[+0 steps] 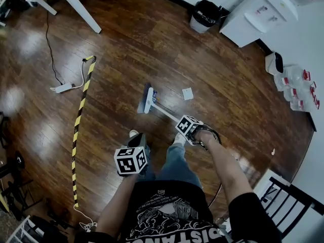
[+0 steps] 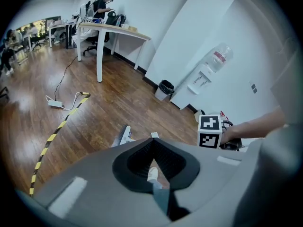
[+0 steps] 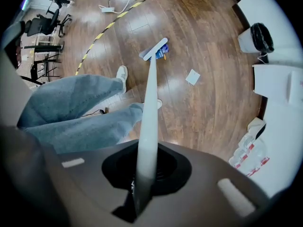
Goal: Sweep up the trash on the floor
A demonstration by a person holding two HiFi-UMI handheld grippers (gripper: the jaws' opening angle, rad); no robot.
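Right gripper (image 3: 144, 174) low — on broom (image 3: 151, 79)

Showing a dark, glossy wood floor (image 1: 152, 44) catching pale glare, with a yellow-and-black striped strip (image 1: 81, 110) lying along its left near a white power strip (image 1: 63, 87). Keeping a white table (image 1: 81, 9) far left, and a black bin (image 1: 205, 15) beside a white water dispenser (image 1: 253, 16) against the white wall (image 2: 175, 27).

It was an office: people (image 2: 102, 4) sat at a long white bench (image 2: 113, 29), swivel chairs (image 3: 45, 21) stood about, and a water dispenser (image 2: 207, 74) and black waste bin (image 2: 165, 88) lined the wall (image 2: 163, 27).
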